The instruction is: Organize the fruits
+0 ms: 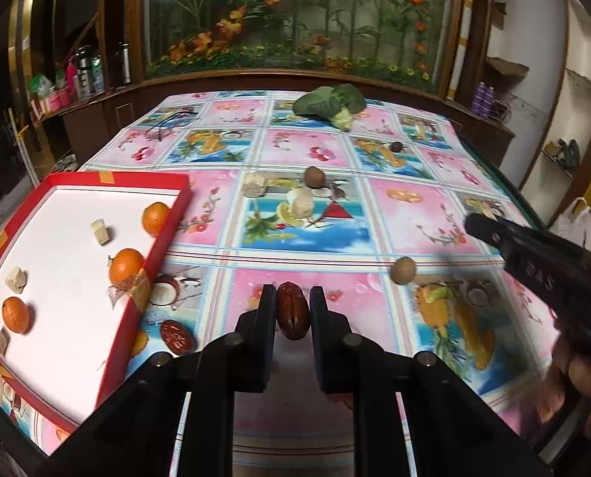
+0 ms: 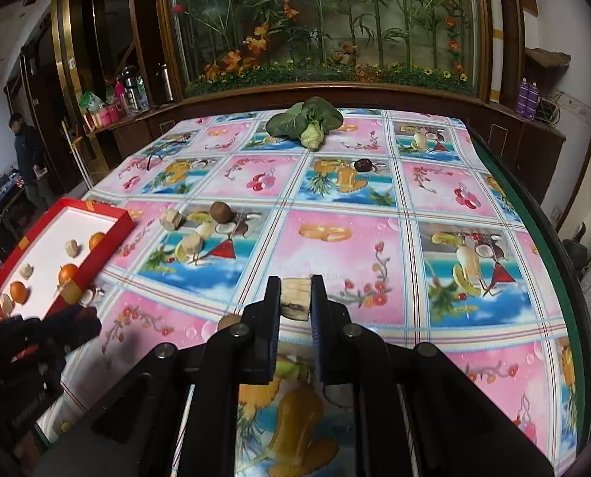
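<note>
Closest to the lens, the left gripper (image 1: 292,298) has its black jaws clamped on a glossy dark red oblong date (image 1: 292,315), lifted above the colourful fruit-print tablecloth (image 1: 307,151). The right gripper (image 2: 295,290) pinches a pale tan rough-sided cube (image 2: 295,298). A second wrinkled red date (image 1: 177,337) lies just beside the shallow red-rimmed white tray (image 1: 152,254), which holds three oranges and several pale cubes. A brown round fruit (image 1: 403,270) sits nearby; a leafy green vegetable (image 1: 331,104) lies at the far edge.

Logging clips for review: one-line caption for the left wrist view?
Left gripper shut on a red date, red tray holding oranges at left.
</note>
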